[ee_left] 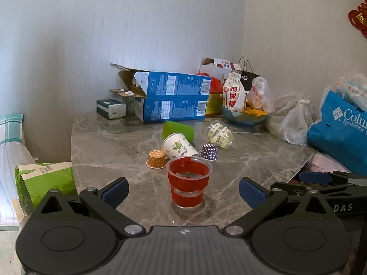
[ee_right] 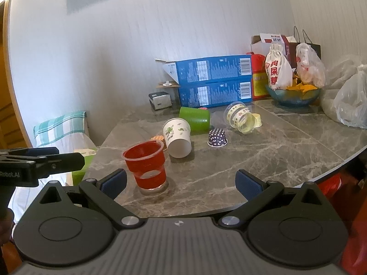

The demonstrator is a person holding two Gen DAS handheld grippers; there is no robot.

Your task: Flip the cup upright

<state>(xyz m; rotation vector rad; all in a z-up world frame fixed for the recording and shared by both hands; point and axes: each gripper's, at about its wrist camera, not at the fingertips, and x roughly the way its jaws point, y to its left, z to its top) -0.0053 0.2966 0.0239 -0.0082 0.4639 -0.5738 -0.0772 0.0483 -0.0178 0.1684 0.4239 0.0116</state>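
A clear plastic cup with red bands [ee_left: 188, 182] stands upright near the front edge of the marble table [ee_left: 114, 146]. My left gripper [ee_left: 183, 191] is open, its blue pads either side of the cup and apart from it. In the right wrist view the red cup [ee_right: 146, 167] stands left of centre, and my right gripper [ee_right: 181, 183] is open and empty beside it. Behind lie a white paper cup [ee_left: 177, 147] [ee_right: 177, 137], a green cup [ee_left: 179, 130] [ee_right: 195, 118] and a clear printed cup [ee_left: 220, 134] [ee_right: 240, 118], all on their sides.
An orange dotted cupcake liner [ee_left: 156, 159] and a purple dotted one [ee_left: 209, 152] [ee_right: 217, 138] sit mouth down. Blue boxes [ee_left: 172, 98], a snack bowl [ee_left: 243, 116], plastic bags [ee_left: 296, 123] and a blue shopping bag [ee_left: 341, 128] crowd the back and right. The table edge curves close in front.
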